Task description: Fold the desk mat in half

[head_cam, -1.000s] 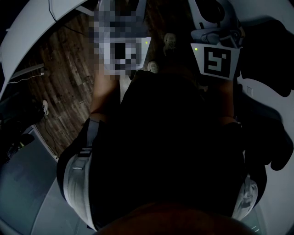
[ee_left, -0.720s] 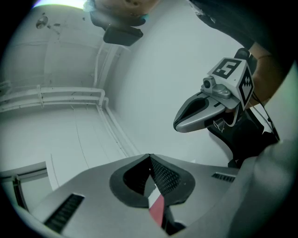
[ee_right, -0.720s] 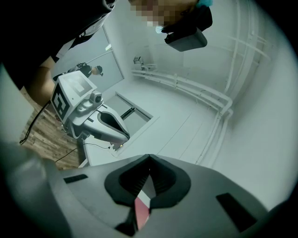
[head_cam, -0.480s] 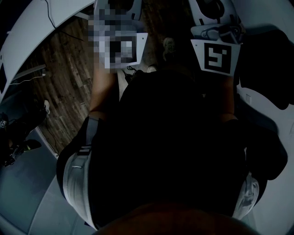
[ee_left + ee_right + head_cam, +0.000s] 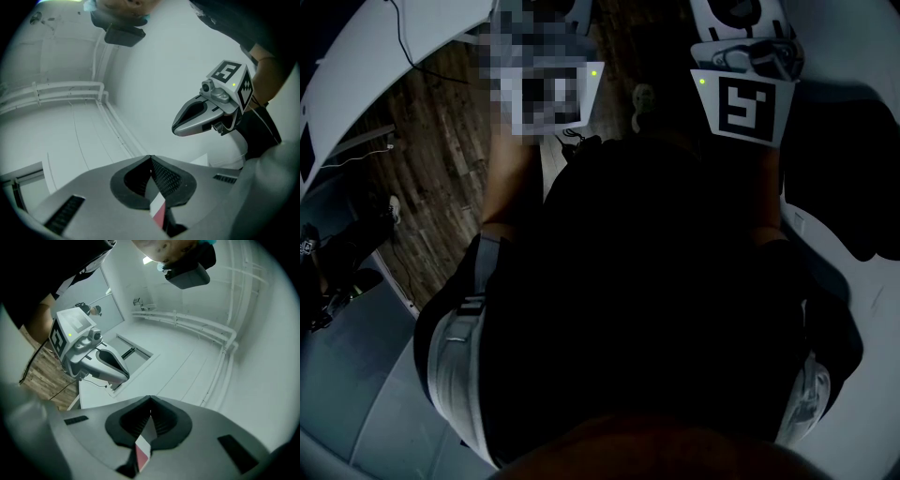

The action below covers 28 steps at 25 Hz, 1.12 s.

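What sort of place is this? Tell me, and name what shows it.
Probably an indoor lab or workroom. A dark wood-plank floor lies beneath the person, a curved white work surface stands beside it, and white conduit runs along a bare white wall.

Only a glimpse here: what looks like the flat black desk mat [image 5: 848,178] sits at the right edge of the head view, on the white tabletop [image 5: 853,56], its lower outline wavy. Too dark to tell whether it's folded.
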Available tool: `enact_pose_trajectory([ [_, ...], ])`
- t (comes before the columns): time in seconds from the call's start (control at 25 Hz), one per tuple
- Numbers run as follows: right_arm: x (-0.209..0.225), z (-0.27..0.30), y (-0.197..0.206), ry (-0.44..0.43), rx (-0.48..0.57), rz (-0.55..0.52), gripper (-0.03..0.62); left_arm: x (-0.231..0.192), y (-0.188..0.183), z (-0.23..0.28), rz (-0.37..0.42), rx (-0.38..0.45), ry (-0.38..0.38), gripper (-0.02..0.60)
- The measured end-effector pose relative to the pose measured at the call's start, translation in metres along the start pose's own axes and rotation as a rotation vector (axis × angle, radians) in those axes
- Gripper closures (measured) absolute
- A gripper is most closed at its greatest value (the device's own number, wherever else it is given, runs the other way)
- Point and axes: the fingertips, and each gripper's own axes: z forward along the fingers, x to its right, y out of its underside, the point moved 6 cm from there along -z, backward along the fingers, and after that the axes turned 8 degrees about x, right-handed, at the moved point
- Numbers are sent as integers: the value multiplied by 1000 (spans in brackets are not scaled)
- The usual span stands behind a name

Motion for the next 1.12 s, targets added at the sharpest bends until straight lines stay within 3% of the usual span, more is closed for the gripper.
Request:
enact_pose_trajectory([
  [0.68,44,64,91,-74,34,52,565,-8,44,91,43,-45,-34,569],
  [1.12,72,80,139,-109,48,92,565,1,51,139,50,-67,-50,569],
])
